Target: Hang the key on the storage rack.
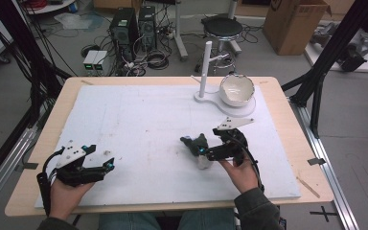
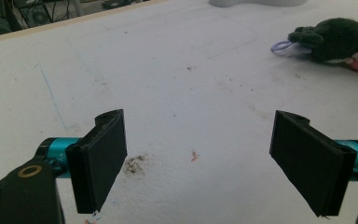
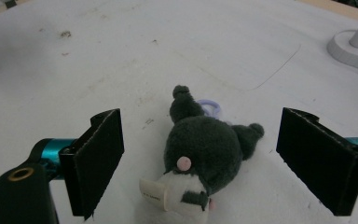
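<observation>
Right gripper (image 3: 200, 163): jaws wide, plush (image 3: 205, 149) between — not gripped.
Left gripper (image 2: 198, 163): open, idle.
Tip: centre on the dark head, lower, squeeze gently.

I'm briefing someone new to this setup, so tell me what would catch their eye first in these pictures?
First, the dark plush toy lying on the white board, between the open jaws of the right gripper, which do not press on it. Next, the white bowl on the white stand at the far right of the table. The left gripper sits open at the near left, over bare board.
</observation>
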A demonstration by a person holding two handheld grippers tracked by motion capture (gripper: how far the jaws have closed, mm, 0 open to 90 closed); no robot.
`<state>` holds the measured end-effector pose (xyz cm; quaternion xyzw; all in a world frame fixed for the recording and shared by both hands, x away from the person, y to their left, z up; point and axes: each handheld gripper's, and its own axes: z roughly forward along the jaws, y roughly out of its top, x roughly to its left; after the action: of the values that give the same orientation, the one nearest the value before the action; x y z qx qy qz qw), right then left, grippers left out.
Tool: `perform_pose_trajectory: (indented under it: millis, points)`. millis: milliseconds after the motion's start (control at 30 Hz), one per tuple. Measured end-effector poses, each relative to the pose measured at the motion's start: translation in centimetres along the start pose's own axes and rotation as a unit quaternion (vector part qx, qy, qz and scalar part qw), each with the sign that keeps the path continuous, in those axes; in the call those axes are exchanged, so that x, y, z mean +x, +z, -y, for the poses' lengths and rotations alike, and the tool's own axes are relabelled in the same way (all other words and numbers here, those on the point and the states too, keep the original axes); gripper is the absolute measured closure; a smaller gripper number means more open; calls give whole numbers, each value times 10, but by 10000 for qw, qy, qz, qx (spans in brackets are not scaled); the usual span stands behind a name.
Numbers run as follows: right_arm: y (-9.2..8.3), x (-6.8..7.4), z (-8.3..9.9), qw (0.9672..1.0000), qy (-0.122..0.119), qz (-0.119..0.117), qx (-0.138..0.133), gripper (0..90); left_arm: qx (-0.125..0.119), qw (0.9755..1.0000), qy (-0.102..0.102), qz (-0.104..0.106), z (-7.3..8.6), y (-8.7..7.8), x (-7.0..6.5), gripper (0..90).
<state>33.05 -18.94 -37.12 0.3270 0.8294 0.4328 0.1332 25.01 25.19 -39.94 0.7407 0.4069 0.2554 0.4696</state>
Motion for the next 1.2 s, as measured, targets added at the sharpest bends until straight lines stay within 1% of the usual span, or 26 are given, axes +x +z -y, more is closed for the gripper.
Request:
perform_pose_trajectory:
  millis: [33, 100, 167, 233, 400, 467, 500, 567, 633, 767, 867, 933, 967, 1033, 1100, 1167, 1200]
  points:
    - [2, 0, 0, 10000, -44, 15, 39, 141, 0, 10000, -9, 2, 0, 0, 0, 190]
    - [5, 0, 0, 9999, -7, 20, 119, 141, 8, 10000, 4, 3, 0, 0, 0, 190]
    - [7, 0, 2, 9999, 46, 16, 115, 148, 1, 10000, 11, 5, 0, 0, 0, 190]
    - [11, -1, 3, 9998, 83, 2, 168, 150, 16, 10000, 29, 10, 0, 0, 0, 190]
    - [17, -1, 6, 9992, 177, 43, 364, 168, 14, 10000, 27, 12, 0, 0, 0, 190]
    - [19, -1, 7, 9990, 168, 55, 410, 196, 26, 10000, 37, 21, 0, 0, 0, 190]
    - [21, -1, 8, 9989, 90, 53, 455, 212, 41, 10000, 34, 36, 0, 0, -1, 190]
    - [24, 1, 9, 9985, 58, 65, 539, 215, 25, 10000, 54, 43, 0, 1, -1, 190]
    - [27, 1, 10, 9982, 77, 26, 589, 233, 21, 10000, 79, 33, 0, 1, -2, 190]
    - [29, 1, 11, 9978, 110, -28, 647, 260, 30, 10000, 59, 23, 0, 0, -2, 190]
    - [30, -1, 12, 9974, 218, -24, 681, 265, 24, 10000, 53, 19, 1, 0, -2, 190]
    - [30, -3, 13, 9967, 344, 14, 740, 266, 28, 10000, 34, 10, 1, 0, -1, 190]
    - [30, -3, 13, 9967, 358, 10, 735, 265, 33, 10000, 43, 9, 1, 0, -1, 190]
    - [31, -4, 13, 9957, 436, -1, 813, 264, 36, 10000, 41, 17, 1, 0, -1, 190]
    - [33, -4, 14, 9950, 478, -22, 876, 263, 33, 10000, 45, 10, 1, 0, -1, 190]
    - [35, -3, 14, 9947, 467, -54, 920, 264, 29, 10000, 53, 18, 1, 0, -2, 190]
    - [36, -3, 14, 9947, 434, -26, 933, 264, 33, 10000, 57, 23, 1, 0, -2, 190]
